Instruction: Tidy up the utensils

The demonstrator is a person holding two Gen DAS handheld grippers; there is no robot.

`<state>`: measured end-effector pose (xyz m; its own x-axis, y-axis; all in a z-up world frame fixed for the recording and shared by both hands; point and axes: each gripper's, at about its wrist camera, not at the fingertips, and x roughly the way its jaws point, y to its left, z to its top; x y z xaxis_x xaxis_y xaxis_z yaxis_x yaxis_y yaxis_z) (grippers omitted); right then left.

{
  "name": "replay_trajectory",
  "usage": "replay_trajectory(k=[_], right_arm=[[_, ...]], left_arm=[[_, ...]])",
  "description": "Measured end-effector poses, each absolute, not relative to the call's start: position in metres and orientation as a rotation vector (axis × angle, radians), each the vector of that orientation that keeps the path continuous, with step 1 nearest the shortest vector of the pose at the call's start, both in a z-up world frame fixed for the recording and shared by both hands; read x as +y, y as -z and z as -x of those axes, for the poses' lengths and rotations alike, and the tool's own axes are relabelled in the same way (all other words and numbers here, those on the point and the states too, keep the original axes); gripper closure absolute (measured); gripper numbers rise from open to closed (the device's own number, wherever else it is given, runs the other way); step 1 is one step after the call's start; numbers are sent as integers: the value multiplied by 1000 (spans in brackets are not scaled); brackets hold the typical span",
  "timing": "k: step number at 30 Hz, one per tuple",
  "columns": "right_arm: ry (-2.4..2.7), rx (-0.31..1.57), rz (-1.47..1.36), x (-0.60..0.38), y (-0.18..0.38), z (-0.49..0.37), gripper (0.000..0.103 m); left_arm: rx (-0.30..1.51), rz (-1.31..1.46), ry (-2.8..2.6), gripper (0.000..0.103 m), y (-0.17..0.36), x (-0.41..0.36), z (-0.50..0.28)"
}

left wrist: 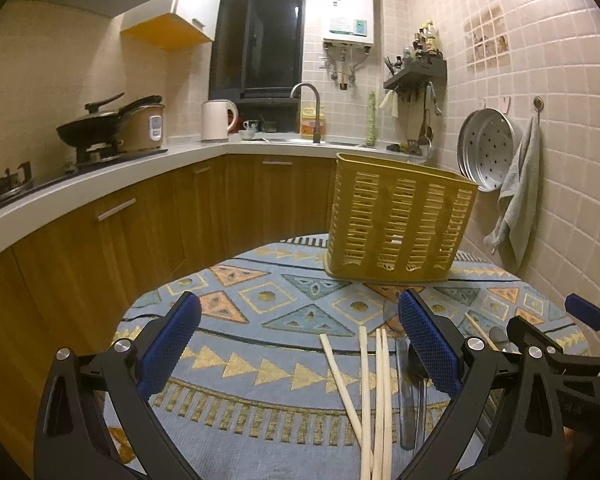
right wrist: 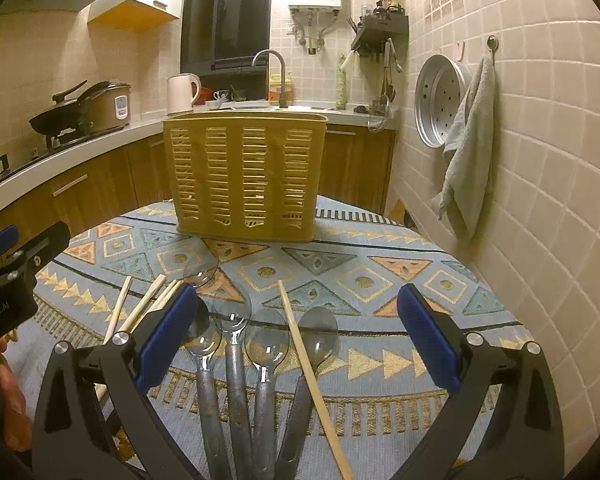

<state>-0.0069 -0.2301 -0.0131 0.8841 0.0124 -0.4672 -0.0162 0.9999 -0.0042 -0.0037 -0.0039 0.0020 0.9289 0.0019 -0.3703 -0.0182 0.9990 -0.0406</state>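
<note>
Four metal spoons (right wrist: 236, 344) lying side by side, bowls toward a yellow slotted utensil basket (right wrist: 244, 176) standing upright at the far edge of the patterned cloth (right wrist: 364, 280). One wooden chopstick (right wrist: 304, 356) resting across the rightmost spoon; more chopsticks (left wrist: 374, 392) bunched to the left. Beyond, wooden cabinets under a white counter (left wrist: 100, 188), sink faucet (right wrist: 278, 76), tiled walls, towel (right wrist: 468, 152) on a hook. Left hand-held gripper (left wrist: 300, 348) spread wide above the chopsticks, holding nothing. Right hand-held gripper (right wrist: 296, 340) equally wide apart over the spoons, gripping nothing.

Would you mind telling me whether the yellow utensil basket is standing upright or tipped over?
Upright: the yellow basket stands on its base on the patterned tablecloth, rim up. Whether anything is inside, I cannot tell.
</note>
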Motion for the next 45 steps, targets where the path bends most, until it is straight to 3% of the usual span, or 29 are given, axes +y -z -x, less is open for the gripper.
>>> replay_trajectory(k=[45], right_arm=[[-31,482,32,-223,15,7,7]], left_arm=[[388,52,-7,7,0,-2,3]])
